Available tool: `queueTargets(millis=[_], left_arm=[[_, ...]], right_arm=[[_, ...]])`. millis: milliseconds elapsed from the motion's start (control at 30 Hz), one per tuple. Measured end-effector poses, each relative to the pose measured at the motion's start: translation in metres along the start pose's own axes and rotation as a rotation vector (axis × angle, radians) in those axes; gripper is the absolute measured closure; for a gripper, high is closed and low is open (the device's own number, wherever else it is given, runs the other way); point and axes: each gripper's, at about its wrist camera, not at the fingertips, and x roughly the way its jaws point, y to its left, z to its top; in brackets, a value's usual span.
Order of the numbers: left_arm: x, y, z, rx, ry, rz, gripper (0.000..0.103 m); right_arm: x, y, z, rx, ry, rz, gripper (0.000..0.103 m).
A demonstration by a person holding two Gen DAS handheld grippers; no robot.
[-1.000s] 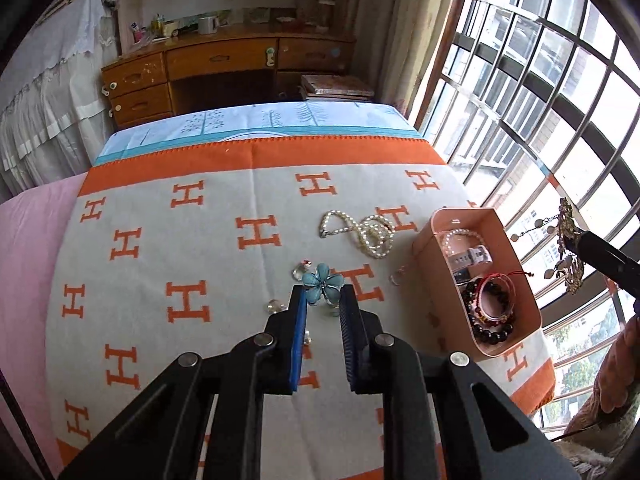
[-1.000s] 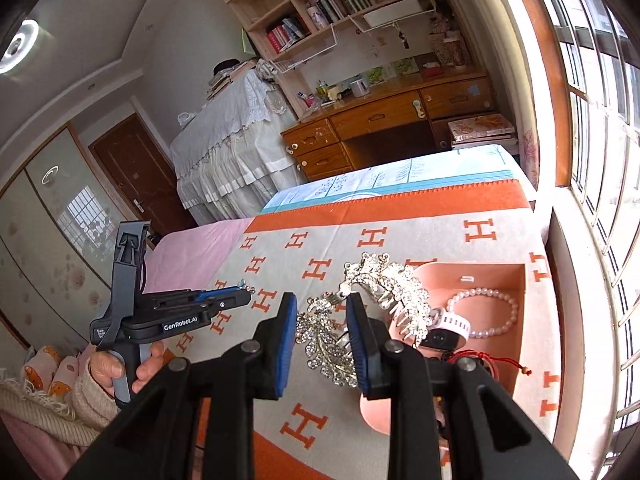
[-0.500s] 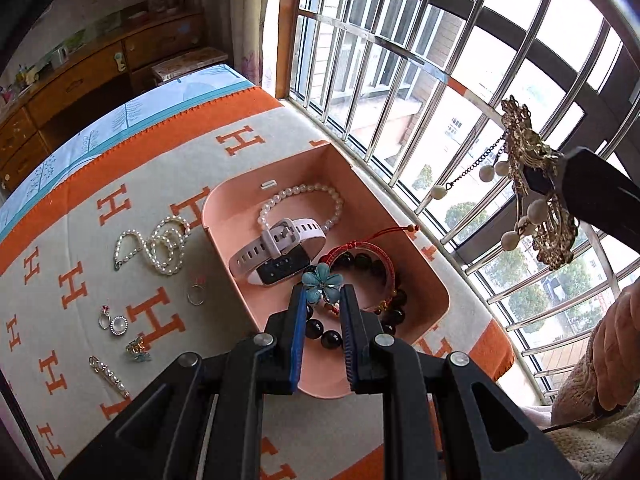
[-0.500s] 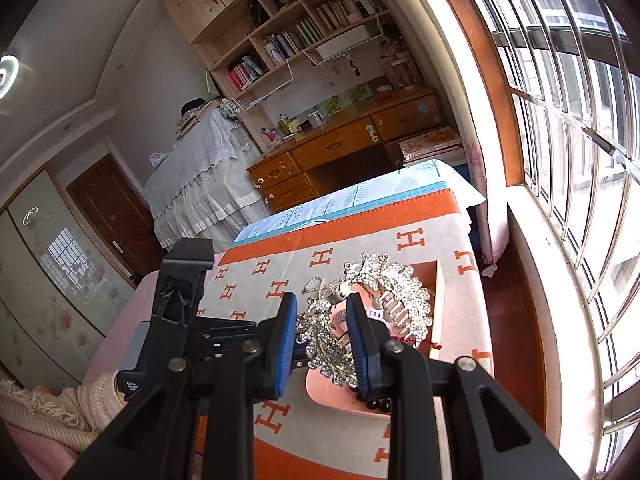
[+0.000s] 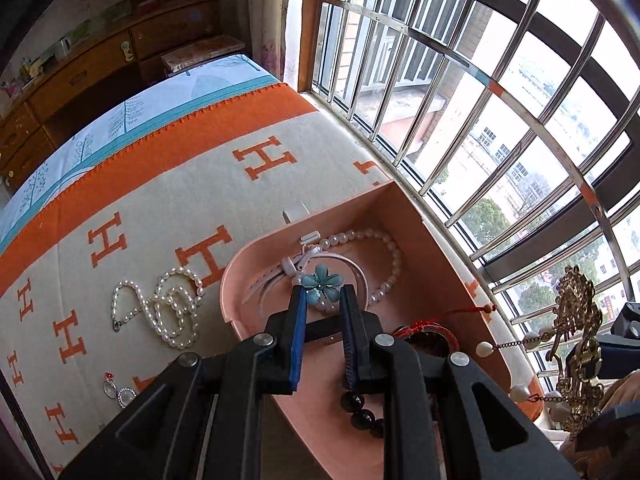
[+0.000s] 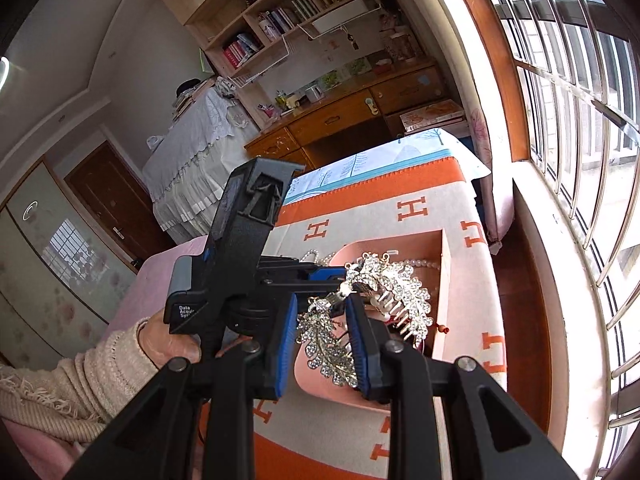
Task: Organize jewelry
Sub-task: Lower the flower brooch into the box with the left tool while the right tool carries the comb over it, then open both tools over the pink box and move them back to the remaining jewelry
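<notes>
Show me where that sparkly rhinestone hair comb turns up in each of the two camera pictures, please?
Left wrist view: the hair comb hangs at the far right edge, seen from its gold back, beside the window bars.
Right wrist view: centre, gripped in the right claw, above the tray.
Shared landmark: the pink tray.

Both wrist views look down close, seemingly from opposite sides, sharing the pink tray (image 5: 404, 216) (image 6: 446, 264).

Teal flower brooch (image 5: 321, 283), pink tray (image 5: 436, 256)
</notes>
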Motion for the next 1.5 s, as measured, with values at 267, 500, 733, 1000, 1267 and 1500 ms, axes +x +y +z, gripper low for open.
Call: queueTargets(millis=[267,500,733,1000,1267,1500], left_arm=[[0.013,0.016,0.007,-0.016,0.045,-0.052,0.088],[-0.009,0.034,-0.001,-0.049,0.011,-0.075,0.079],[-0.048,0.047,-0.012,-0.089,-0.085,-0.046,0.046],[-0.095,0.058,-0.032,-0.139,-0.187,0.02,0.04],[-0.127,0.069,-0.064,-0.176,-0.242,0.122,0.031],[-0.156,0.099,-0.088,-0.263,-0.279,0.195,0.03]], right_arm=[[0.031,-0.004,0.002,-0.019,0.071,-0.033,0.078],[0.062,0.0,-0.002,-0.065,0.167,-0.094,0.076],[0.07,0.004,-0.004,-0.063,0.18,-0.089,0.076],[0.067,0.008,-0.003,-0.044,0.162,-0.085,0.075],[0.064,0.02,-0.011,-0.05,0.158,-0.09,0.075],[0.06,0.038,-0.016,-0.095,0.12,-0.098,0.066]])
